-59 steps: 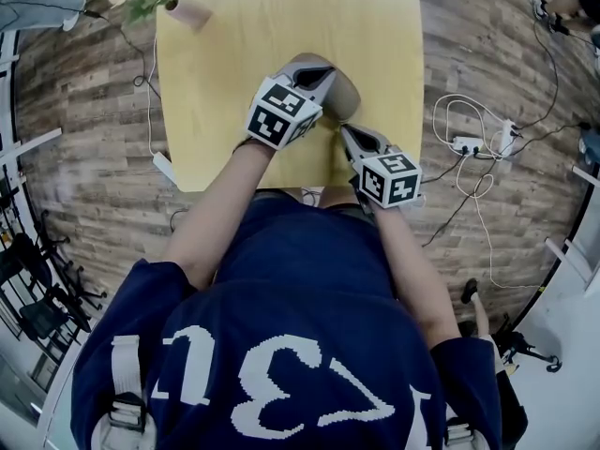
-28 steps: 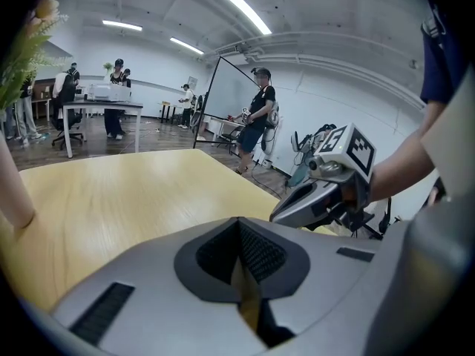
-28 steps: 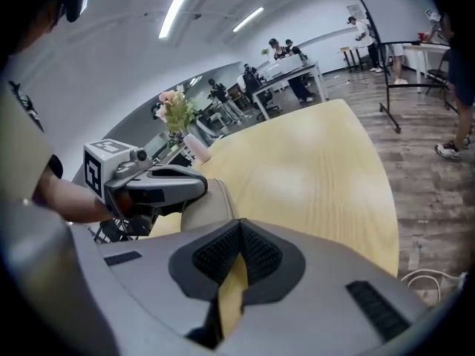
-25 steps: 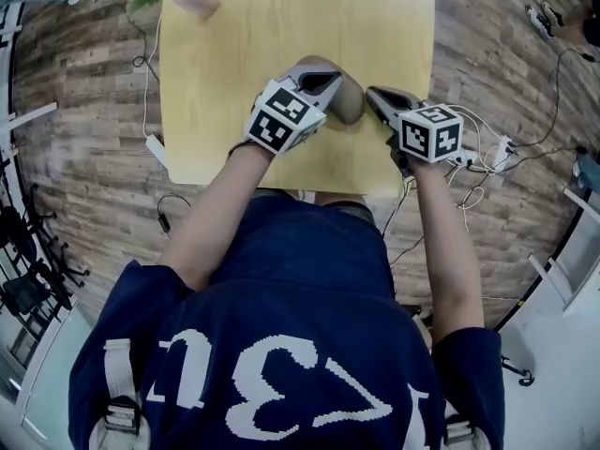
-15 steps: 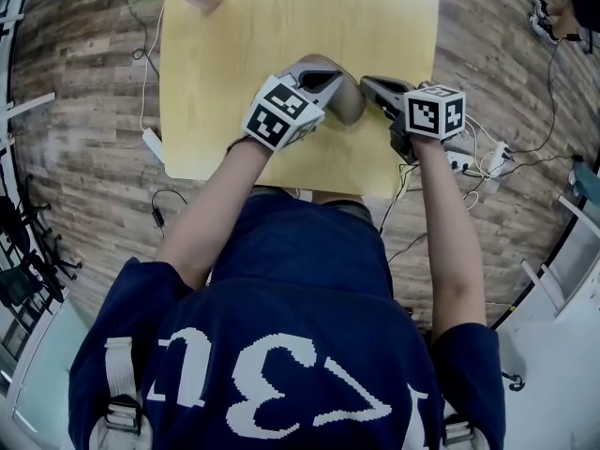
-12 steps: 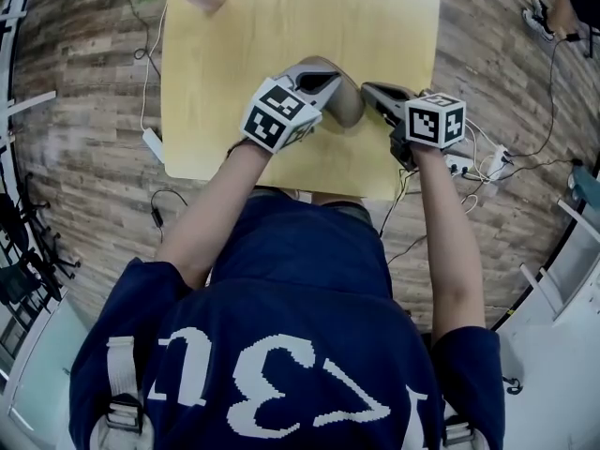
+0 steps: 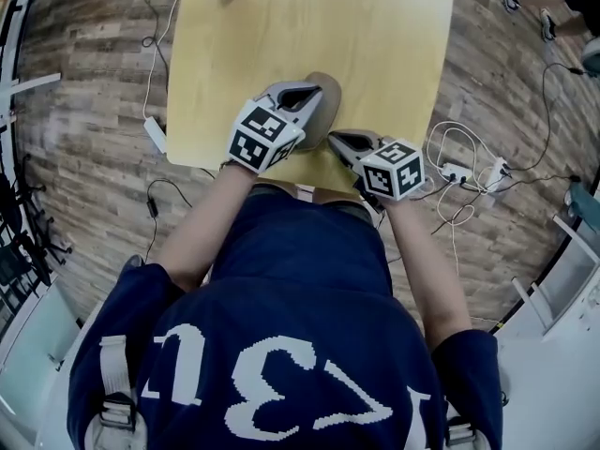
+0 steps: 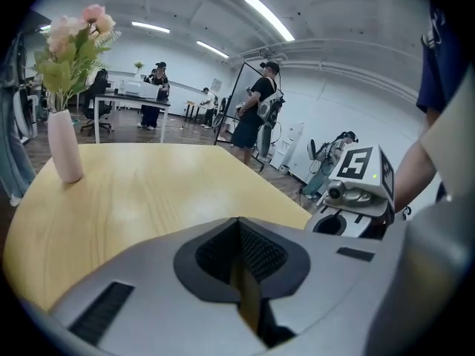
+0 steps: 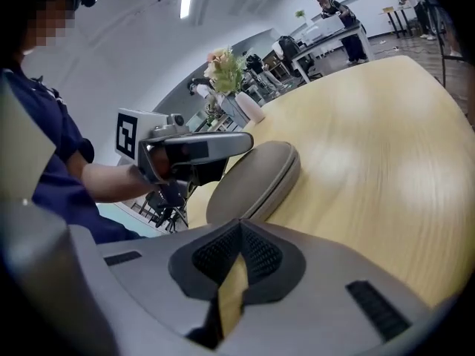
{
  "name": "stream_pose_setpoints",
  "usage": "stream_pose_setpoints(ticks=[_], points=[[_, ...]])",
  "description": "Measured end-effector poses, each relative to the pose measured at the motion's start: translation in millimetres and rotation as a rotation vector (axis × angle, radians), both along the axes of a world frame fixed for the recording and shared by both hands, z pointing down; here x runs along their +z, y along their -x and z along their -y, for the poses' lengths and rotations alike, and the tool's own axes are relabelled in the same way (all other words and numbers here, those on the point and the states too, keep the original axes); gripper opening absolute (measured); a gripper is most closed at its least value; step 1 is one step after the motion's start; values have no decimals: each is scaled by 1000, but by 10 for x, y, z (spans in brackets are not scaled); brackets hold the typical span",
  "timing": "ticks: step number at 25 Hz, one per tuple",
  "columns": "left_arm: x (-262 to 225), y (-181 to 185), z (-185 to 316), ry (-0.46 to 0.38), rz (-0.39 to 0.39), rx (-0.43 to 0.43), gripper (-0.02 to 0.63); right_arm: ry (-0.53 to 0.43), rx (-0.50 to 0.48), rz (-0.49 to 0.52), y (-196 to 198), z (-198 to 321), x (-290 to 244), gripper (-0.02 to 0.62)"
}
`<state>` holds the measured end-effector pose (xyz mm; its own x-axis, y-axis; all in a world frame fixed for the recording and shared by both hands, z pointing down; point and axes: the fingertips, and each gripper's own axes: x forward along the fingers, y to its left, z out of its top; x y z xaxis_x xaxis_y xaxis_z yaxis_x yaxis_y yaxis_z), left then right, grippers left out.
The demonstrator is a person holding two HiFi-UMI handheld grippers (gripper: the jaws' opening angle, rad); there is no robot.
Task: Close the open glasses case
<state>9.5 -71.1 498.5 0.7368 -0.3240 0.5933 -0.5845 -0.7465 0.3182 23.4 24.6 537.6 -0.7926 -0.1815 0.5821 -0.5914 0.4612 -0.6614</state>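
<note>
Counter [image 7: 375, 36] pale yellow w/ faint wood grain, floor [image 7: 84, 111] grey-brown planks; glasses case [image 9: 256, 180] plain taupe, no pattern. Left gripper [image 7: 300, 92] & right gripper [image 7: 339, 139] both light grey, fingers [image 8: 148, 273] same grey w/ black ribbed pads [image 8: 260, 254], and each cube [image 7: 264, 137] is white w/ black square markers. Vase [image 8: 65, 147] pale pink, flowers [image 8: 74, 28] pink & cream w/ green leaves; shirt [image 7: 281, 345] navy w/ white print, power strip [image 7: 457, 171] white.
</note>
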Motion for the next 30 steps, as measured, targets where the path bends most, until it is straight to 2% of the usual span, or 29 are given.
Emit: stream_pose_setpoints(ticks=[2,5,10,19,26,30], points=[[-17,102,-34,-4,-12,-22,12,4,13,12,72,-44,6,23],[-59,211,-39,-6,-69,-77,12,1,29,18,101,-46,2,23],[15,178,-93,-21,-82,-102,11,-8,19,13,77,-41,9,23],[20,148,-111,-75,-78,-74,8,-8,51,29,29,-18,13,23],[14,93,-160,-95,-51,-34,8,-35,73,3,-116,43,-10,23],[23,78,-169,-92,-49,-35,8,-41,36,-6,-126,71,3,23]])
